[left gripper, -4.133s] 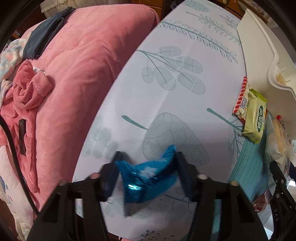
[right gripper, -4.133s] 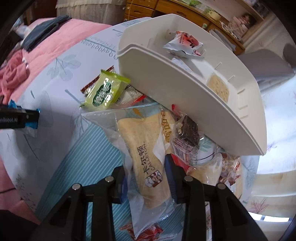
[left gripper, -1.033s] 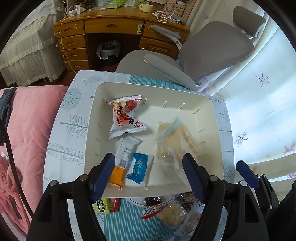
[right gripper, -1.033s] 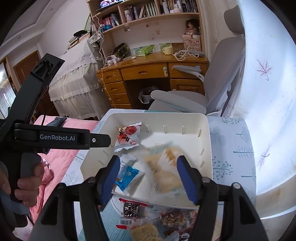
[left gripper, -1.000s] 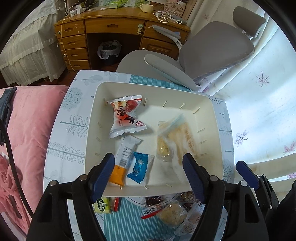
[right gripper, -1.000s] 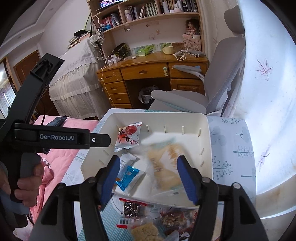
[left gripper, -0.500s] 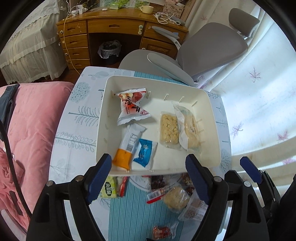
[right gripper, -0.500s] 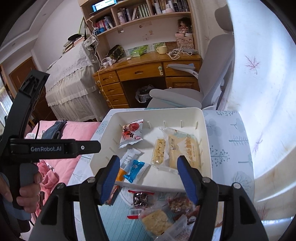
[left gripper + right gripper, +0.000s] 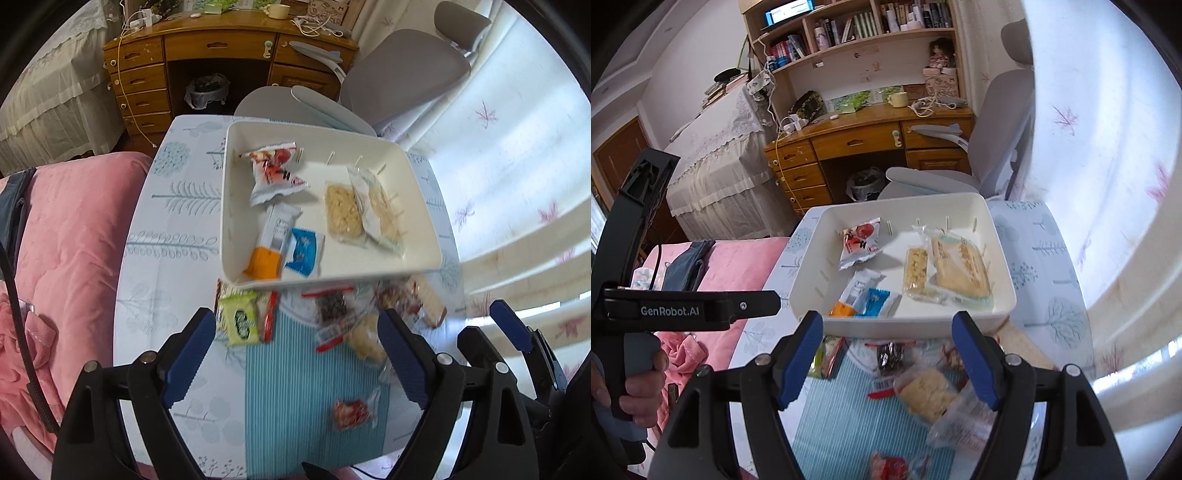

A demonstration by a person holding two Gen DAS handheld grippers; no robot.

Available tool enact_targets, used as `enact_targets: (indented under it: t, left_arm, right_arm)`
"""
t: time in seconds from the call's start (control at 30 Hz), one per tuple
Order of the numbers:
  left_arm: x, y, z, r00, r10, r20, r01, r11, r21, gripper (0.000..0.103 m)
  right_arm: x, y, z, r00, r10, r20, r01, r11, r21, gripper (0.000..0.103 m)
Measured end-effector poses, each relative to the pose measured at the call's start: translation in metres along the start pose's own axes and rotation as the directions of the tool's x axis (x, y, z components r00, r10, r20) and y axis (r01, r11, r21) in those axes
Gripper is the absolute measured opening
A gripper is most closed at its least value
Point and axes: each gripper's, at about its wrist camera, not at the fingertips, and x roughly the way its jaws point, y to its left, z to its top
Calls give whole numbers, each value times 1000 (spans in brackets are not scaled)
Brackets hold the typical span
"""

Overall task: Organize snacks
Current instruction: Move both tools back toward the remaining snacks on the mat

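Observation:
The white tray (image 9: 236, 206) holds a red-and-white packet (image 9: 273, 173), a white-orange bar (image 9: 273, 236), a blue packet (image 9: 303, 251), a cracker pack (image 9: 343, 214) and a bagged bread slice (image 9: 380, 214). My left gripper (image 9: 295, 347) hovers above the loose snacks in front of the tray; its jaws are opening with nothing between them. My right gripper (image 9: 888, 354) hangs beside it over the same pile, also opening and empty. From the right wrist I see the tray (image 9: 1001, 258), the bread slice (image 9: 960, 269) and the blue packet (image 9: 877, 301).
On a teal striped mat (image 9: 288, 387) lie a green packet (image 9: 242, 321), a dark snack bag (image 9: 328, 306), a bagged bun (image 9: 365, 339) and a red packet (image 9: 351, 413). A pink quilt (image 9: 66, 240) borders the table's left. Behind stand a grey chair (image 9: 399, 74) and a desk (image 9: 221, 48).
The blue packet and the bread slice, held earlier, now lie in the tray. Both grippers have drawn back from the tray toward the loose snacks, and their jaws stand wider.

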Motion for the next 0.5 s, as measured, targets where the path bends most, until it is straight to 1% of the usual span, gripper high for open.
enact_targets:
  t: [0.3,0.5]
  left_arm:
    - [-10,9,-47,999,-26,-31,28,998,48,89]
    - [-10,9,-72,998,-27,-50,30,997,68,89]
  right_arm:
    - [-23,15,-40,998,-58,-4,58,997,44,75]
    - [-33,11,-66,994,-106,-20,107,992,67,75]
